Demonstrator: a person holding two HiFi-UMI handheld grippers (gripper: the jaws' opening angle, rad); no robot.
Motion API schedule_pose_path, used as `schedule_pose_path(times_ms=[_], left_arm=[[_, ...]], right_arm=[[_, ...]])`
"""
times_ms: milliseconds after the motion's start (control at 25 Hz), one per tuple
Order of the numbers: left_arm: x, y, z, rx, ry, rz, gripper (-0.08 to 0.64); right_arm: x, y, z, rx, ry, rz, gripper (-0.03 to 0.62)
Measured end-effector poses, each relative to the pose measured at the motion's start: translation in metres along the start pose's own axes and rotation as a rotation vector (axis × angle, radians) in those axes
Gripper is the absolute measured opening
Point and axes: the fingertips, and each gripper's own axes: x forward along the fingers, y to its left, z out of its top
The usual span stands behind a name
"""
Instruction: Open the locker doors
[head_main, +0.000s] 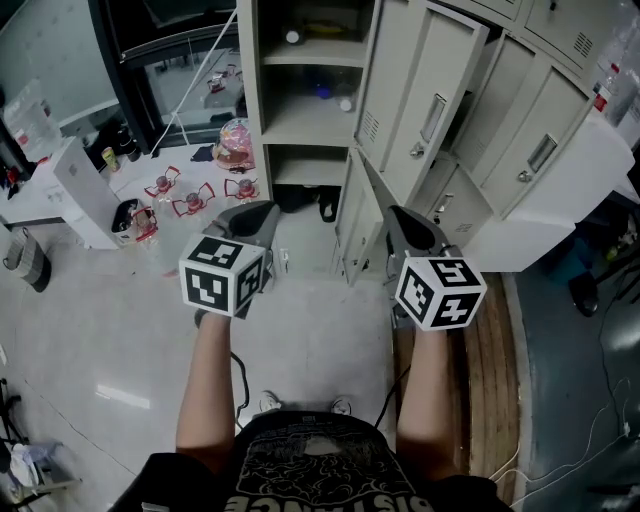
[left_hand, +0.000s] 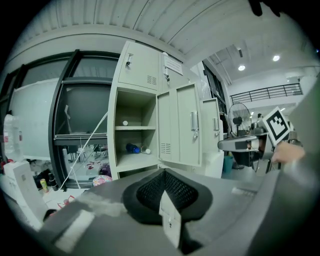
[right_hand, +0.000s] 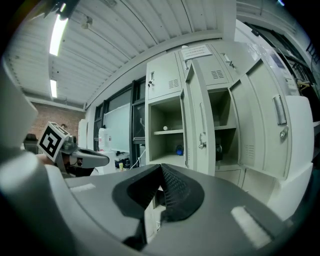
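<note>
A bank of pale grey metal lockers (head_main: 300, 110) stands ahead of me, with several doors swung open. One tall open door (head_main: 425, 100) hangs in the middle, and a low door (head_main: 352, 215) stands ajar near the floor. The left column's shelves (left_hand: 132, 127) are bare to view and hold a blue bottle (left_hand: 132, 148). My left gripper (head_main: 268, 210) is shut and empty, short of the lockers. My right gripper (head_main: 396, 213) is also shut on nothing, just in front of the low door. In the gripper views, both the left gripper (left_hand: 164, 173) and the right gripper (right_hand: 161, 168) show their pads meeting.
A white table (head_main: 150, 180) at the left carries several red-and-white items and a pink round container (head_main: 235, 142). A cable runs over the tiled floor (head_main: 240, 380). A wooden strip (head_main: 490, 350) lies at the right. A standing fan (left_hand: 241, 116) is beyond the lockers.
</note>
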Motion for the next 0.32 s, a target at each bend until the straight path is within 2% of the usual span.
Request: schedule_pose_path(times_ms=[320], left_arm=[[-0.0026, 0.0017, 0.0090, -0.009, -0.016, -0.010, 0.003]], right_arm=[[0.0065, 0.0072, 0.0040, -0.012, -0.004, 0.018, 0.002]])
